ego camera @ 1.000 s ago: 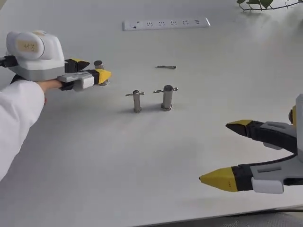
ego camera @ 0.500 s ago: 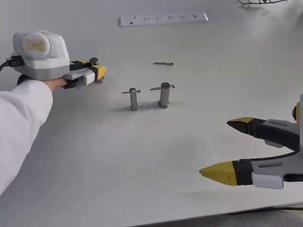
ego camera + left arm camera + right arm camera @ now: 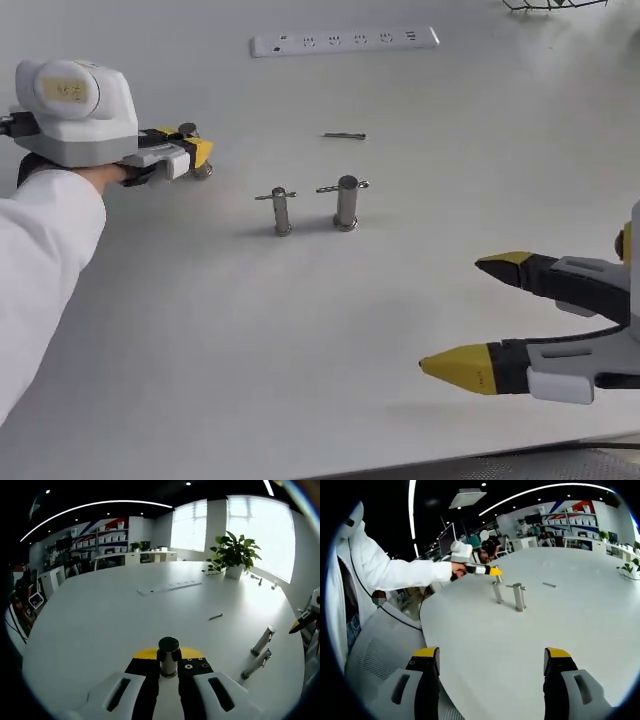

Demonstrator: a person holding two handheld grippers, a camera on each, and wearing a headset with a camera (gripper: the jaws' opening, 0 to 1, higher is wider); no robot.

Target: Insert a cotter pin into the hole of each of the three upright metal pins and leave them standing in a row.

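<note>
head view looks down; gripper views share pins [image 3: 346, 203]

Left gripper [image 3: 195, 155] stretched out far left on a white-sleeved arm [image 3: 45, 250], jaws pinched onto a metal pin [image 3: 186, 129]. Right gripper [image 3: 450, 314] hovers low right, jaws spread wide.

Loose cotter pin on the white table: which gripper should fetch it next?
Right, probably. The right gripper is open and empty; the left gripper is shut on the short silver metal pin with no cotter pin. The thin loose cotter pin lies free.
</note>
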